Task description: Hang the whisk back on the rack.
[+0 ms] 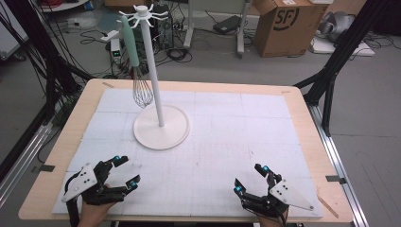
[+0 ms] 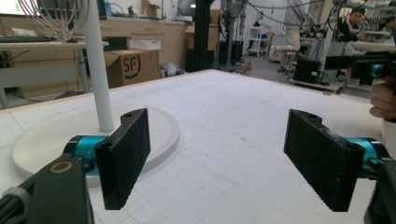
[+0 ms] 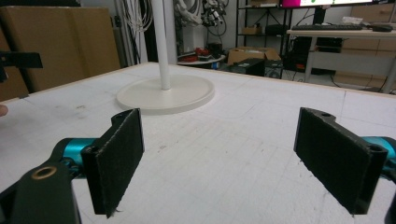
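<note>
A white hanging stand (image 1: pixel 154 71) with a round base (image 1: pixel 161 127) rises from the middle-left of the white mat. From one of its top hooks hangs a whisk (image 1: pixel 137 71) with a pale green handle and a wire head. My left gripper (image 1: pixel 126 171) rests low at the mat's front left, open, nothing between its jaws. At the front right my right gripper (image 1: pixel 250 178) is open and holds nothing. The stand's pole (image 2: pixel 98 65) and base (image 2: pixel 161 128) lie just ahead of the left gripper (image 2: pixel 217 161). The right gripper (image 3: pixel 217 161) faces the stand's base (image 3: pixel 166 95) from farther off.
The white mat (image 1: pixel 227 137) covers a wooden table (image 1: pixel 309 118). Black frame legs (image 1: pixel 331 61) stand at both far corners. Cables and a cardboard box (image 1: pixel 286 23) lie on the floor behind the table.
</note>
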{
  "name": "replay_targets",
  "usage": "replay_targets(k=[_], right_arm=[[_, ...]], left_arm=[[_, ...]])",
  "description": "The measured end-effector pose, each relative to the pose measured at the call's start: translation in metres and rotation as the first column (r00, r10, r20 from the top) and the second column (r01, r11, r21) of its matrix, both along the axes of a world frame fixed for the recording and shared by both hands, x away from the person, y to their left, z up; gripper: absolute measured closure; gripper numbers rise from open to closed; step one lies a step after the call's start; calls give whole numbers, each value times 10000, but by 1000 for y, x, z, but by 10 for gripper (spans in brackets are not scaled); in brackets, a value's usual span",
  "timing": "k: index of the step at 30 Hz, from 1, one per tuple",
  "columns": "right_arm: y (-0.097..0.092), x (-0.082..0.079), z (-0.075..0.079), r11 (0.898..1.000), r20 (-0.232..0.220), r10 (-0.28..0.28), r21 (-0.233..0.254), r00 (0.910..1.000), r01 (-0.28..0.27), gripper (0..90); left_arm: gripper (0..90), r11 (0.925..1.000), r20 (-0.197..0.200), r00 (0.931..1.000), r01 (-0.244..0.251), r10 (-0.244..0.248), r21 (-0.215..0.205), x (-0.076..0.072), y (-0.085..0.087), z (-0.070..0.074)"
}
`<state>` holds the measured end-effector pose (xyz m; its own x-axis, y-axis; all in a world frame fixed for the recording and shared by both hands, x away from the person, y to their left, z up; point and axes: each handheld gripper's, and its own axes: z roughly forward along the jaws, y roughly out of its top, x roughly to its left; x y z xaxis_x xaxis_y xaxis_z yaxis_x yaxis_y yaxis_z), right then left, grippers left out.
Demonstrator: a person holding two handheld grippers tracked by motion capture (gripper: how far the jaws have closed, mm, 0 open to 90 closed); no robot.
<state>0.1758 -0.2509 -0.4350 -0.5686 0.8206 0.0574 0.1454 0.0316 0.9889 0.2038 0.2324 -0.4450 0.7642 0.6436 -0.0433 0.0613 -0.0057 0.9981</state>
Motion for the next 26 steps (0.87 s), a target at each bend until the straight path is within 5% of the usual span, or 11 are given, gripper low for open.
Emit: replay_targets(k=[26], right_arm=[[0,0,0,10000,0,22,63,10000,-22,148]], left_arm=[[239,9999,-50,10000,17,-18,-109,0,-3,-3]])
